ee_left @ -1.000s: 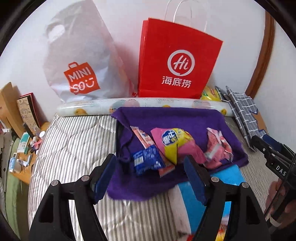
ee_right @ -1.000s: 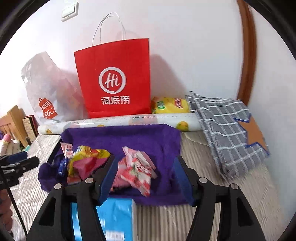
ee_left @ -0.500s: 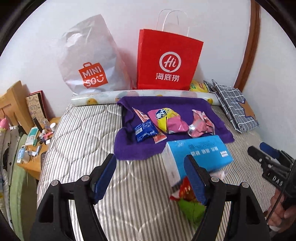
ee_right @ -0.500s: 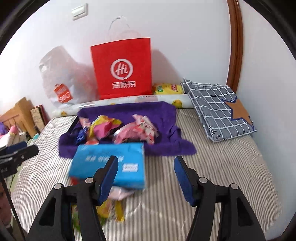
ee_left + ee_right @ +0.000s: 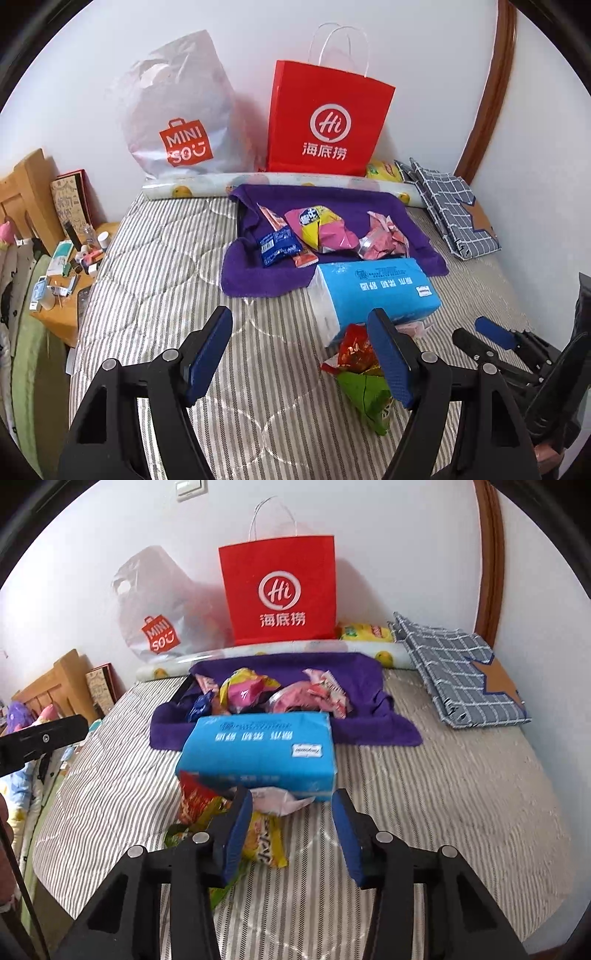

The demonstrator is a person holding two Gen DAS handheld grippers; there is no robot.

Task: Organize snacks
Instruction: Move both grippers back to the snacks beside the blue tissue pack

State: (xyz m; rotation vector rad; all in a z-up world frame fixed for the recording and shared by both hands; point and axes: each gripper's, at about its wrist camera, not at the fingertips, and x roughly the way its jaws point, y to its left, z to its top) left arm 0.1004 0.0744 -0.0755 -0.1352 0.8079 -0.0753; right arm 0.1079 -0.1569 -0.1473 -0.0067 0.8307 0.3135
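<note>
Four snack packets point(image 5: 317, 236) already on purple towel point(image 5: 399, 214). Three remain under and beside blue tissue pack point(image 5: 258, 749) at towel's near edge. Left gripper point(image 5: 301, 354) and right gripper point(image 5: 291, 830) both spread wide, empty.

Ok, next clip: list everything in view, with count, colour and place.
Red paper bag: 1, against wall.
Miniso plastic bag: 1, grey-white, left of red bag.
Printed roll: 1, pale, along wall.
Purple towel: 1, on striped bed.
Snack packets on towel: about four; blue, orange, pink-yellow, pink.
Tissue pack: 1, blue, in front of towel.
Snack packets by tissue pack: at least two; red-green, yellow.
Checked cloth: 1, grey, right.
Yellow packet: 1, beside red bag.
Nightstand clutter: several, left.
Left gripper: open.
Right gripper: open.
</note>
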